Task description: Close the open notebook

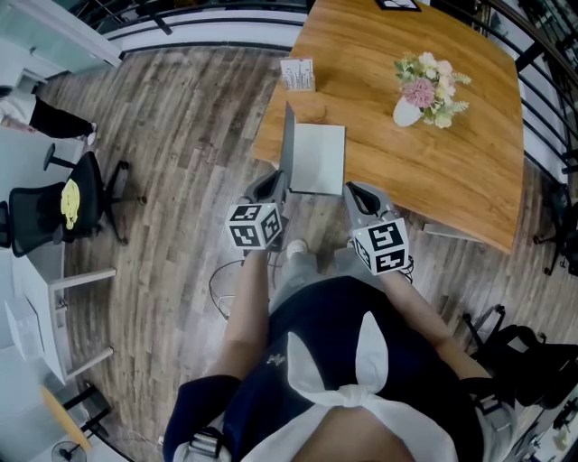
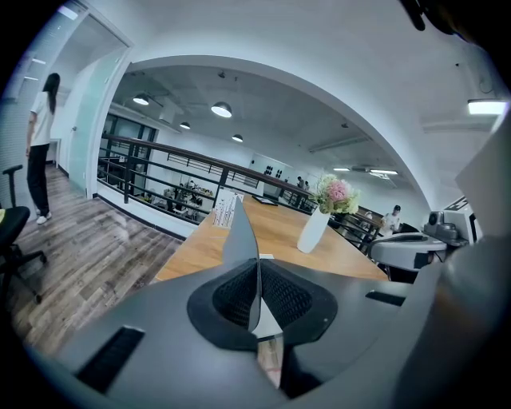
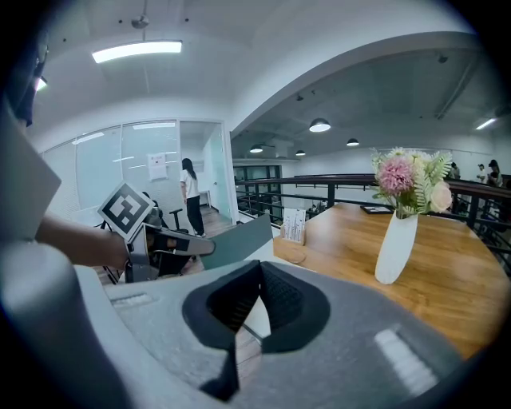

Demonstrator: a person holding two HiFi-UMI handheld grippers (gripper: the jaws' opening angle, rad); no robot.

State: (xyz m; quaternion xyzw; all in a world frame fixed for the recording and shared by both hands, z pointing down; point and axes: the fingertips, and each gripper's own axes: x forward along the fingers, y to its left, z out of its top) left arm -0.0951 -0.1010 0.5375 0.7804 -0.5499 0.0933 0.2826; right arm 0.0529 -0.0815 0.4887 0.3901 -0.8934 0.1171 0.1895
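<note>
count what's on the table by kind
notebook: 1
vase of flowers: 1
card stand: 1
dark flat thing at the far edge: 1
total: 4

Open-plan office: a broad wooden table (image 1: 433, 153) at one o'clock in the head view carries a notebook (image 1: 318, 158), a card stand (image 1: 297, 74) and a vase of flowers (image 1: 423, 90). At nine o'clock a black swivel chair (image 1: 54, 212) stands by a white desk (image 1: 36, 298) on wood-look flooring (image 1: 181, 135). In the left gripper view a black railing (image 2: 160, 160) at ten o'clock runs behind the table under round ceiling lights (image 2: 222, 109), and a person (image 2: 393, 217) sits at three o'clock. Glass partitions (image 3: 152, 172) fill nine o'clock in the right gripper view.
</note>
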